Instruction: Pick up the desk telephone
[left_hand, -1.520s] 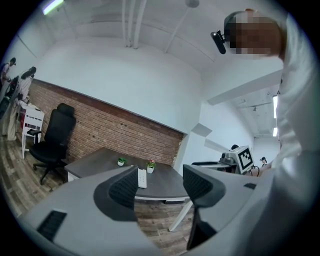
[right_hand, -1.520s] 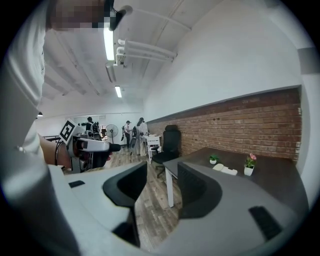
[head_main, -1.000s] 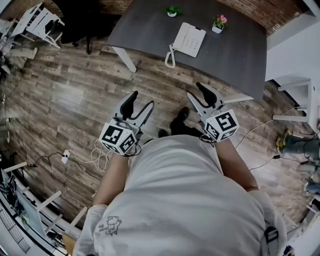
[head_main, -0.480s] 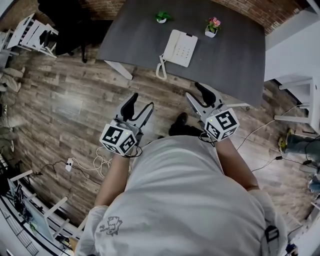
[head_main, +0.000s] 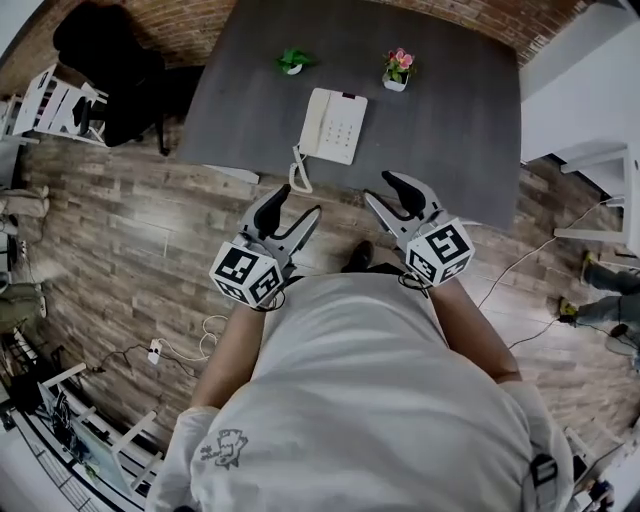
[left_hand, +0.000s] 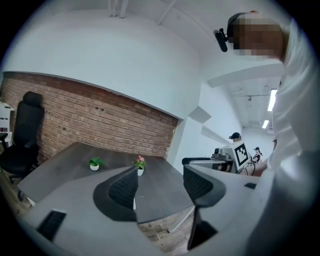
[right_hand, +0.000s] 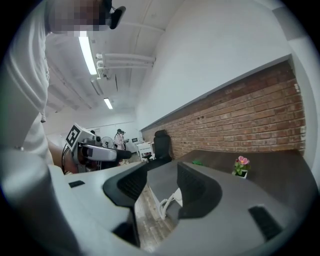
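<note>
Pickup not begun: white plastic corded desk telephone (head_main: 332, 126) lies on dark grey bench (head_main: 450, 120) ahead of left hand-held gripper (head_main: 295, 205) and right hand-held gripper (head_main: 385, 192), both with jaws apart and empty, seemingly short of reach.

Desk telephone (head_main: 333, 125): white, lay flat on the dark grey desk (head_main: 470, 140), close to its near edge and about midway along it, slightly skewed. Handset (head_main: 311, 122) sat in the cradle on the left side. Coiled cord (head_main: 297, 172) looped towards the near edge.
</note>
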